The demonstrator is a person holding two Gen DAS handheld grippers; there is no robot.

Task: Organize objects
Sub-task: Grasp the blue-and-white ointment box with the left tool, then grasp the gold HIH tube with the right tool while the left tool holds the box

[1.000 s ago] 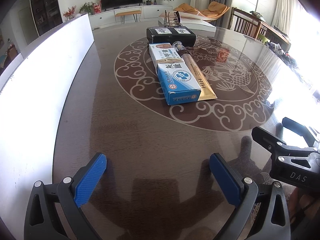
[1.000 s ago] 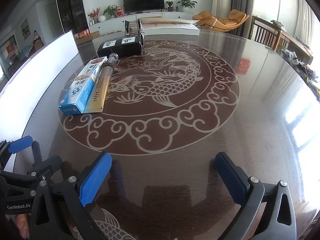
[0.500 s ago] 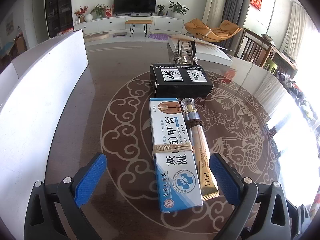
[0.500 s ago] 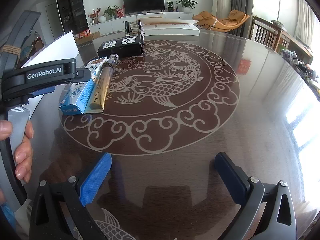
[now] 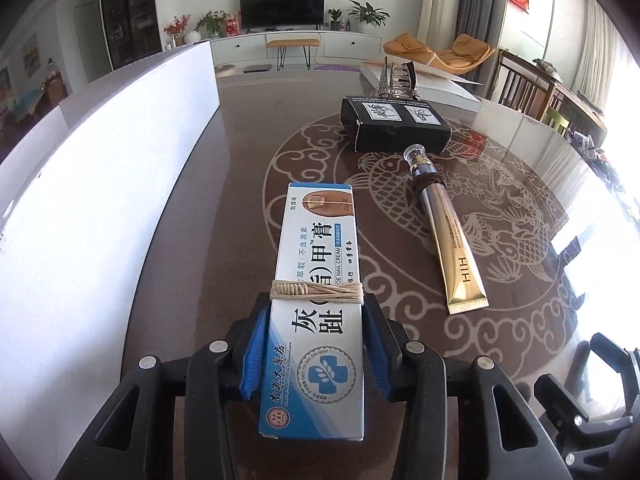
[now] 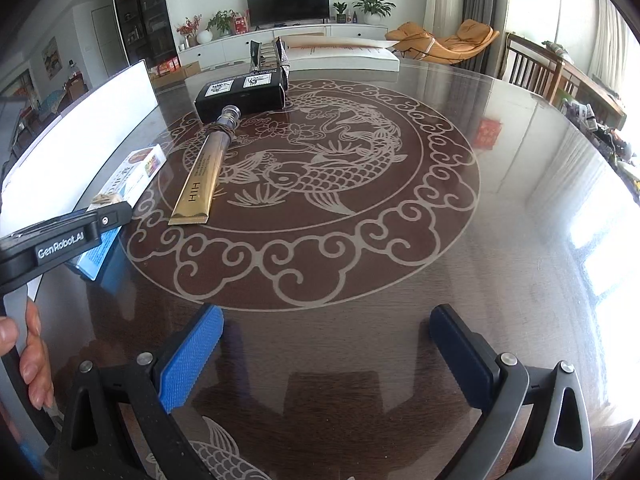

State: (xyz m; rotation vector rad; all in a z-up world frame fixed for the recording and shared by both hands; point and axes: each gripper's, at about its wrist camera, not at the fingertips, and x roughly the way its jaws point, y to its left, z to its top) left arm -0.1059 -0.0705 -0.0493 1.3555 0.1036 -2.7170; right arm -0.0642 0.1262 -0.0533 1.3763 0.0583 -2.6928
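Glossy table (image 6: 500, 220), fingers (image 5: 256, 352) clamping cardboard box (image 5: 316, 308)

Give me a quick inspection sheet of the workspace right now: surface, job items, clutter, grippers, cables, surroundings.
Surface: dark glossy table with a fish-and-cloud inlay, strong window glare.
Job's things: blue and white nail cream box with a string band, gold tube lying flat beside it, apart; black box behind the tube's cap.
Clutter: silver clip-like item behind the black box; white board along the table's left edge.
Grippers: left gripper has just been closing and its pads press the nail cream box's sides; right gripper open, nothing between its fingers.
Cables: nothing seen.
Surroundings: living room, television, plants, orange lounge chair.
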